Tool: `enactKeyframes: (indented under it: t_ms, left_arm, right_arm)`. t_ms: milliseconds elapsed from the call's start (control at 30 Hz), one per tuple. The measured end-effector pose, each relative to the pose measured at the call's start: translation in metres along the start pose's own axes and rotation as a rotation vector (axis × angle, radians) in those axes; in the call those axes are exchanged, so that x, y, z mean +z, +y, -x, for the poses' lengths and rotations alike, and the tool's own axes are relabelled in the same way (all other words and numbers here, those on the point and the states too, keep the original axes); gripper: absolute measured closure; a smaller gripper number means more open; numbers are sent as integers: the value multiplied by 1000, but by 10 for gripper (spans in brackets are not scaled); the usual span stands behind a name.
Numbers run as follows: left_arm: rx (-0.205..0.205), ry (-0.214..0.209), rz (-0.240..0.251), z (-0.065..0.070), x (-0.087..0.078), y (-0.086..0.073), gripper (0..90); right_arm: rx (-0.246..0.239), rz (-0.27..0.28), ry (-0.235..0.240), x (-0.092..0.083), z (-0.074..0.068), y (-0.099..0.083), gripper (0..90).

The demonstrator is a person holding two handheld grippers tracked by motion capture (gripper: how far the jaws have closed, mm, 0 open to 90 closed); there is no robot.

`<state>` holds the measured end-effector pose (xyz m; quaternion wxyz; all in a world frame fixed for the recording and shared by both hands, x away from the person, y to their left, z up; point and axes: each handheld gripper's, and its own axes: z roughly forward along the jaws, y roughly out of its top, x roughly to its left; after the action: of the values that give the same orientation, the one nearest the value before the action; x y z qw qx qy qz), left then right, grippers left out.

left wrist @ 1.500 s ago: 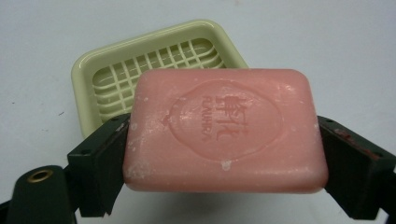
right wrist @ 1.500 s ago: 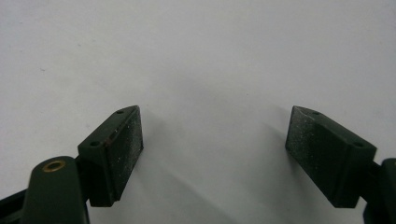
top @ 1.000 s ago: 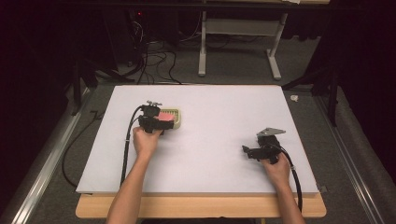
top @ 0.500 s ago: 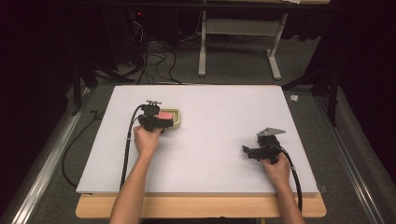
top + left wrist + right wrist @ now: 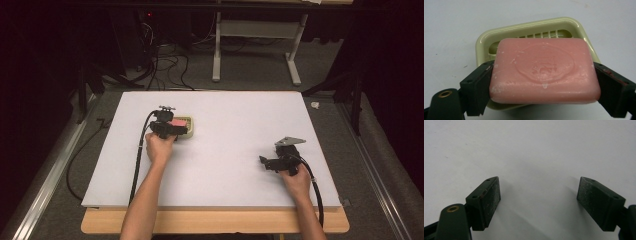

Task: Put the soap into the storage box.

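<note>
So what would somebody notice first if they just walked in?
Probably the pink soap, squeezed between the left tongs right over a pale green soap dish on the white table. Next, the right tongs, wide open over bare tabletop on the person's right.

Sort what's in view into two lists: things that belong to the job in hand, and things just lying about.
In the job:
pink soap bar
pale green soap dish
left hand-held gripper, clamped on the soap

Lying about:
right hand-held gripper, open over the bare white table
floor cables
</note>
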<state>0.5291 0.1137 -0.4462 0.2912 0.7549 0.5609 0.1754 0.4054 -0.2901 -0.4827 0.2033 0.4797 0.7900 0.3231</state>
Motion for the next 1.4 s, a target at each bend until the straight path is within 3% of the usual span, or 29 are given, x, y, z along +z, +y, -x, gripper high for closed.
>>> enactKeyframes:
  t_ms: [333, 533, 767, 1067, 1400]
  left_arm:
    - [-30, 20, 23, -2, 2, 1, 135]
    - [-13, 28, 41, -1, 2, 1, 135]
    - [-41, -14, 87, -5, -3, 3, 111]
    - [-18, -9, 72, -4, -5, 2, 111]
    - [21, -14, 110, -3, -25, 3, 138]
  right_arm:
    - [-1, 0, 0, 0, 0, 0, 195]
    - [-3, 1, 0, 0, 0, 0, 195]
    - [-2, 1, 0, 0, 0, 0, 195]
    - [-3, 1, 0, 0, 0, 0, 195]
    - [1, 1, 1, 0, 0, 0, 195]
